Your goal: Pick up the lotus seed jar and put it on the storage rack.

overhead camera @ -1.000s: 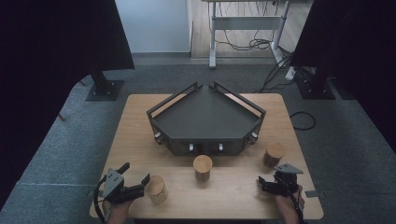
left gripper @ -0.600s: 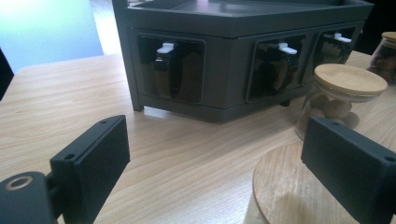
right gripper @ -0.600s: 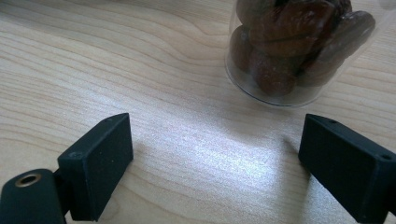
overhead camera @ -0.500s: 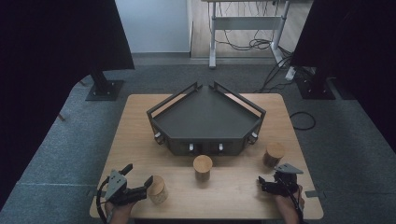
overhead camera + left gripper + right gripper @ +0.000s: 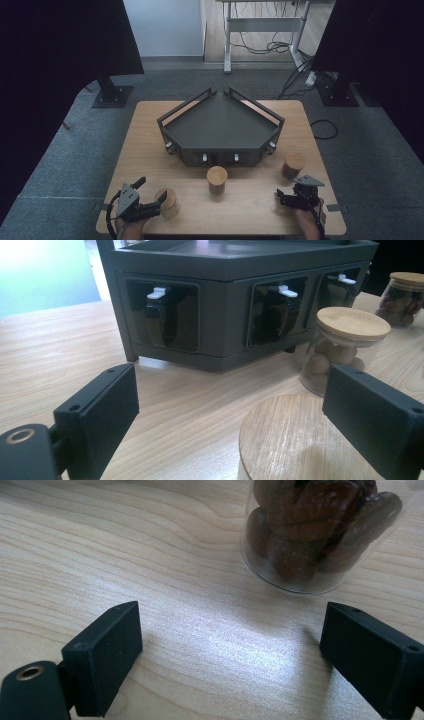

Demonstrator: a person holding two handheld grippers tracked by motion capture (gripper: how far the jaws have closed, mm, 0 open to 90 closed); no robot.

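Three glass jars with wooden lids stand on the wooden table [image 5: 145, 150]. The left jar [image 5: 168, 202] sits by my left gripper [image 5: 151, 191], whose jaws stand open. In the left gripper view its lid [image 5: 290, 440] lies low between the jaws of the left gripper [image 5: 235, 415], close to the right one, and no pad touches it. The middle jar [image 5: 217, 178] [image 5: 345, 350] holds pale round pieces. The right jar [image 5: 293, 165] [image 5: 406, 290] holds dark brown fruit. My right gripper [image 5: 286, 196] [image 5: 235, 650] is open over bare wood, with the dark-fruit jar [image 5: 320, 530] just ahead.
A dark angular tray [image 5: 172, 120] on a base with small white-handled taps [image 5: 160, 292] takes up the table's middle. Stand feet [image 5: 111, 95] and cables [image 5: 325, 129] lie on the grey floor around the table.
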